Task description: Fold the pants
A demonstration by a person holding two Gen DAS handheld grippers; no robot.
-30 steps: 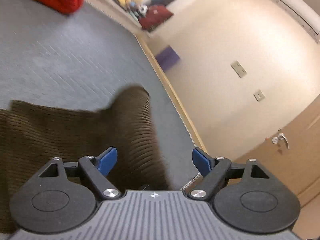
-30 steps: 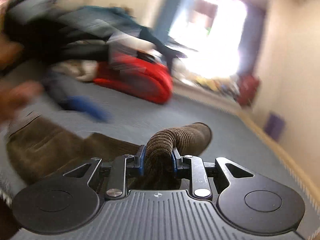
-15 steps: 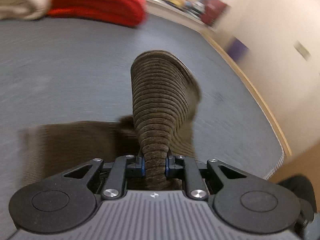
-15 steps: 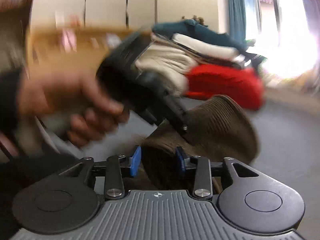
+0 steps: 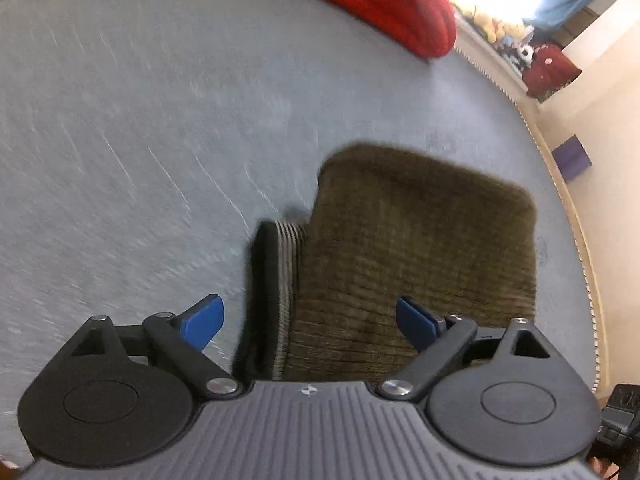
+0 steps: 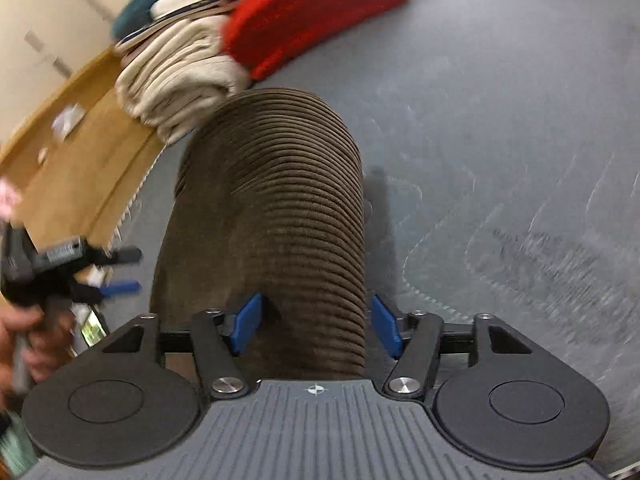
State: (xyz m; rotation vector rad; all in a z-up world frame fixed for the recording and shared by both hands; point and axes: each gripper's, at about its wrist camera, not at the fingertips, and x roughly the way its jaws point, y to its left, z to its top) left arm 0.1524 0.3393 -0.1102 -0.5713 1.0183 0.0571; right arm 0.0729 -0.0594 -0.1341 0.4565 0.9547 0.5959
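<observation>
A grey bed cover [image 5: 160, 120] fills both views. At its far edge lies a stack of clothes: a red piece [image 5: 372, 4] beside a beige piece [image 6: 176, 76]. The brown corduroy pants [image 5: 420, 248] lie folded on the cover near its right edge, a black waistband lining [image 5: 264, 280] showing along their left side. The left tool [image 5: 308, 320] hovers over the near end of the pants; its jaws are wide and opening, the pads clear of the cloth. The right tool [image 6: 316, 328] has a raised hump of the pants between its jaws, which are opening, the pads apart from the fabric.
</observation>
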